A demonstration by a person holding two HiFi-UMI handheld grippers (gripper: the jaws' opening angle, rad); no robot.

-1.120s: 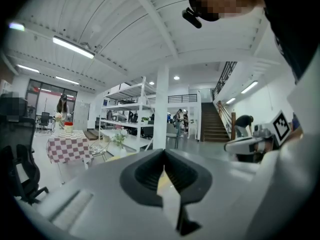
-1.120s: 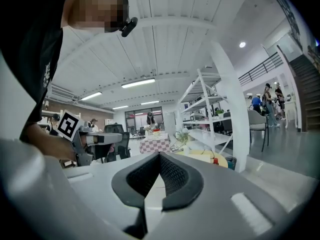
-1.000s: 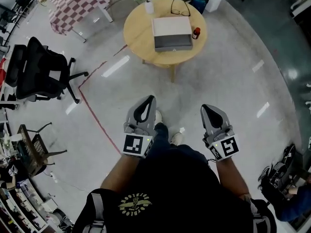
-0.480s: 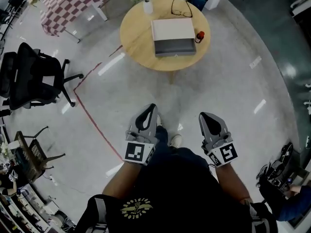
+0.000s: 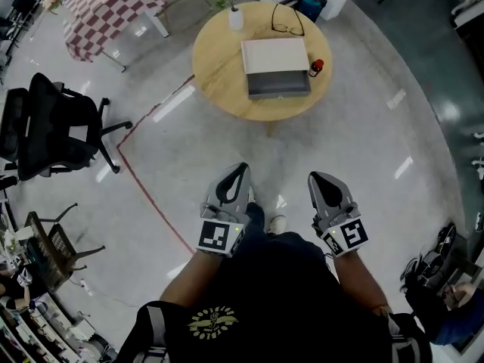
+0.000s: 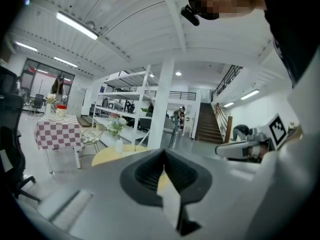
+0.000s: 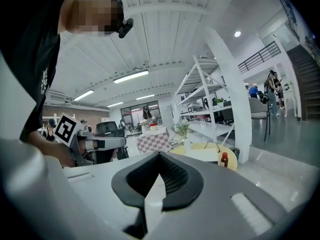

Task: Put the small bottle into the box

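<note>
Wooden round counter [image 5: 215, 59] carries the box [image 5: 276, 55], the small bottle [image 5: 315, 67] upright just beside its right edge. Left gripper [image 5: 237, 171] and right gripper [image 5: 318, 178] are closed, empty and well apart from the counter. Likely the approach has yet to reach it.

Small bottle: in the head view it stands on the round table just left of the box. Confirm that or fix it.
Wrong side. The head view shows the small bottle standing on the round table just right of the box, not left of it.
</note>
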